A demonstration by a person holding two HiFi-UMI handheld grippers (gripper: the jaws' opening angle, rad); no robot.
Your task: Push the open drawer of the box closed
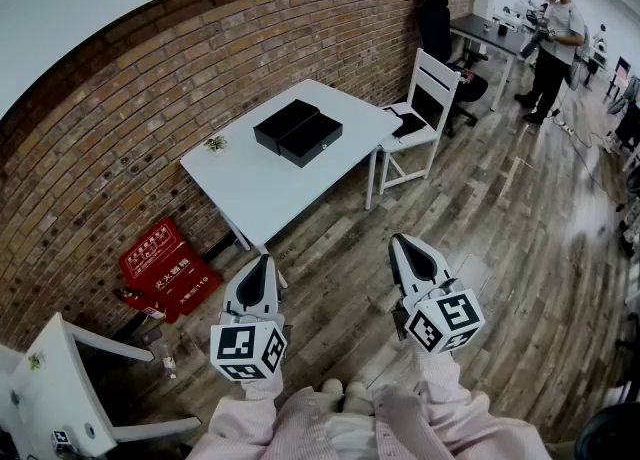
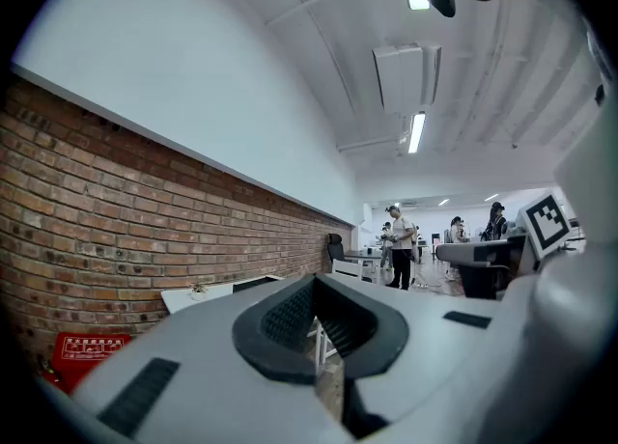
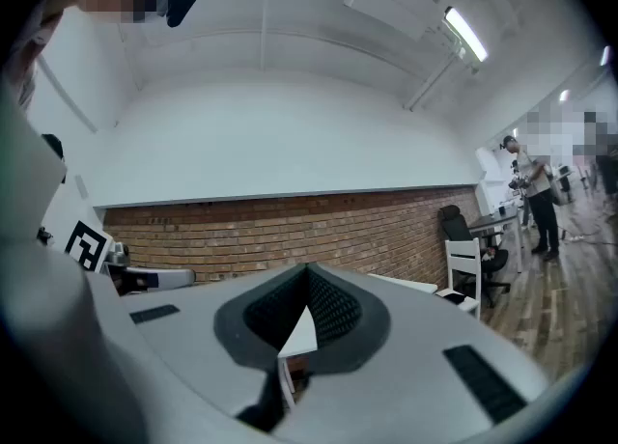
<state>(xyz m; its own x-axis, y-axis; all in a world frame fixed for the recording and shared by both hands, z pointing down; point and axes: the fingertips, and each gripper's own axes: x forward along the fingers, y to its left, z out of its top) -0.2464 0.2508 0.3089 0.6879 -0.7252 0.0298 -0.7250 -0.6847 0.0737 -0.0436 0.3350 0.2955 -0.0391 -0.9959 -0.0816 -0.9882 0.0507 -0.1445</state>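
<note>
A black box (image 1: pixel 285 120) lies on a white table (image 1: pixel 262 188) by the brick wall; its drawer (image 1: pixel 313 139) stands pulled out toward the right, with a small knob on its front. Both grippers hang over the wooden floor close to my body, well short of the table. My left gripper (image 1: pixel 261 261) has its jaws together with nothing between them, and so does my right gripper (image 1: pixel 401 241). In the left gripper view the gripper (image 2: pixel 314 283) points level at the table edge (image 2: pixel 188 295). In the right gripper view the gripper (image 3: pixel 307 273) is shut too.
A white chair (image 1: pixel 425 98) stands at the table's right end, and another (image 1: pixel 50 388) at the bottom left. A red sign (image 1: pixel 165 266) leans on the floor by the wall. A tiny plant (image 1: pixel 215 144) sits on the table. A person (image 1: pixel 555 43) stands far back by a dark desk (image 1: pixel 490 33).
</note>
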